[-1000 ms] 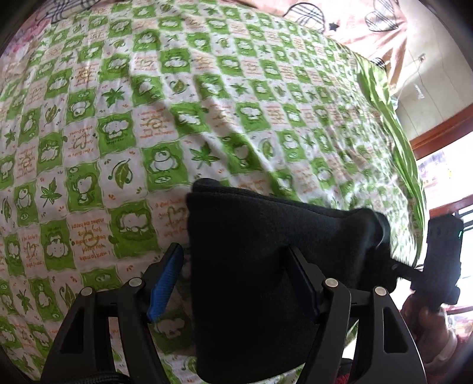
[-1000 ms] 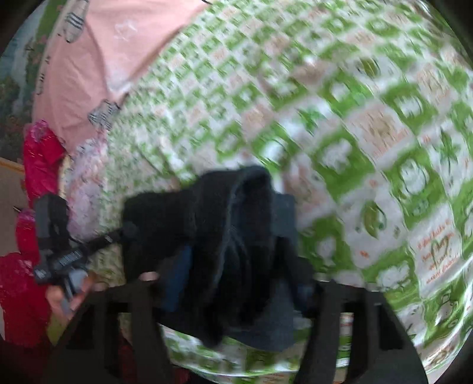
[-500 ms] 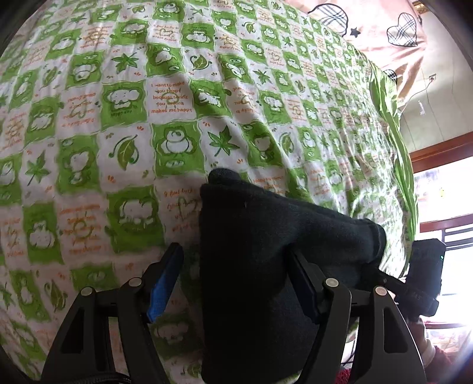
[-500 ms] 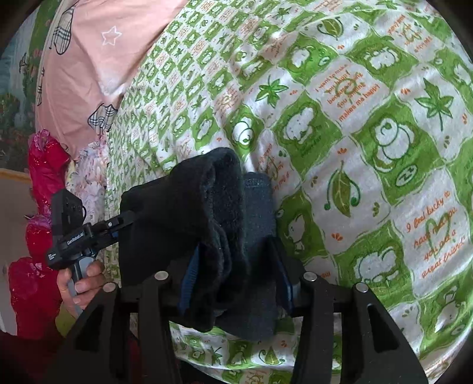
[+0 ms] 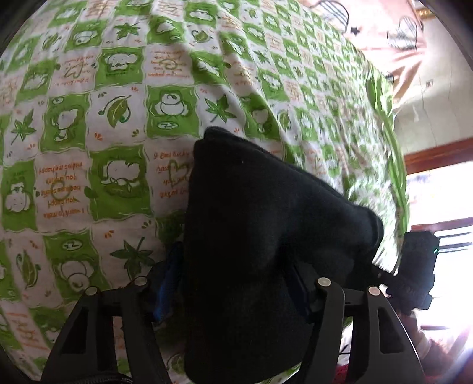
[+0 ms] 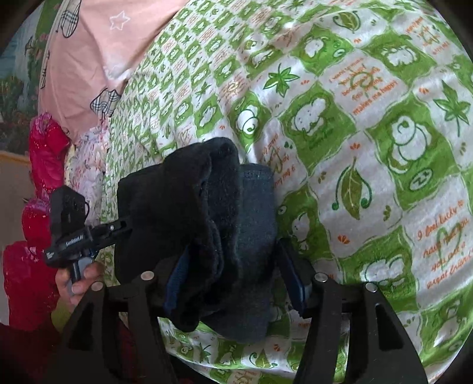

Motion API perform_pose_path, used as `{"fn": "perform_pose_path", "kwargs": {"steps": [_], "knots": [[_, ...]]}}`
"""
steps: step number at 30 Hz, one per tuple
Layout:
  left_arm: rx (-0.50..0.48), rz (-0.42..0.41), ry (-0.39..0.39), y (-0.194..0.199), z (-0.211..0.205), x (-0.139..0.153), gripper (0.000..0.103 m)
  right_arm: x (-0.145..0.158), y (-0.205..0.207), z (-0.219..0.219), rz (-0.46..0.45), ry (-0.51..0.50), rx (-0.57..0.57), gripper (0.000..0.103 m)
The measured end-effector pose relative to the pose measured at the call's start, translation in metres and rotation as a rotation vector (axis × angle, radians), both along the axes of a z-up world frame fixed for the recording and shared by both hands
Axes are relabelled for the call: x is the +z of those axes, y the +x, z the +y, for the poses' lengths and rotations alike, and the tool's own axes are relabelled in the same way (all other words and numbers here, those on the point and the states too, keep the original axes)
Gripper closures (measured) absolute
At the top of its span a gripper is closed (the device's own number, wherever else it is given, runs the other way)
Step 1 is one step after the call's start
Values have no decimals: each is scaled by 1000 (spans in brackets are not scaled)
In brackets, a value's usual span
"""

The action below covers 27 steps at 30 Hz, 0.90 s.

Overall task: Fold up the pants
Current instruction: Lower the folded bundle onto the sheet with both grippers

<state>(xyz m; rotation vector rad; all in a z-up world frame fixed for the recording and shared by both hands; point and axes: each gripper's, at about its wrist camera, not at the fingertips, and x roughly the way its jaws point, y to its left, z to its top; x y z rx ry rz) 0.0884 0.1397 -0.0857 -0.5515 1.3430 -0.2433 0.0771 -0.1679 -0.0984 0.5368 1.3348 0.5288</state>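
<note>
Black fleece pants (image 5: pixel 266 236) pinched by both left gripper (image 5: pixel 233 283) and right gripper (image 6: pixel 233 265); best lowered level onto green-checked sheet (image 5: pixel 118 118), edges aligned.

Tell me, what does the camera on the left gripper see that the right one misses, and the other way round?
Only the left wrist view shows a bright window with a wooden frame and the right gripper's body past the cloth. Only the right wrist view shows layered fabric edges, red clothing and a hand holding the left gripper. Both show the dark pants clamped between fingers, the green checked bedsheet and pink bedding.
</note>
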Motion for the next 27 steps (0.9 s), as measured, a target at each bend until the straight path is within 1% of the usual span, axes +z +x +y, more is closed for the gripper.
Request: {"fn": "perform_pose_path", "kwargs": {"steps": [2, 3, 5, 8, 11, 14, 18, 22, 27], "knots": [[0, -4, -13, 0, 1, 1, 49, 1, 0, 3, 2, 4, 4, 45], [-1, -6, -15, -1, 1, 2, 51, 3, 0, 5, -3, 4, 12, 46], [-4, -19, -15, -3, 1, 7, 60, 10, 0, 10, -21, -1, 27, 56], [1, -56, -15, -9, 3, 20, 69, 24, 1, 17, -58, -13, 52, 62], [10, -94, -11, -17, 6, 36, 72, 39, 6, 27, -98, -34, 78, 63], [36, -128, -3, -22, 14, 51, 72, 54, 16, 38, -129, -7, 103, 64], [115, -176, 0, -23, 41, 72, 72, 71, 39, 65, -180, 22, 157, 64], [186, -213, 29, -16, 72, 85, 72, 74, 71, 97, -219, 50, 212, 65], [272, -233, 50, -3, 111, 86, 72, 62, 116, 138, -224, 118, 255, 65]]}}
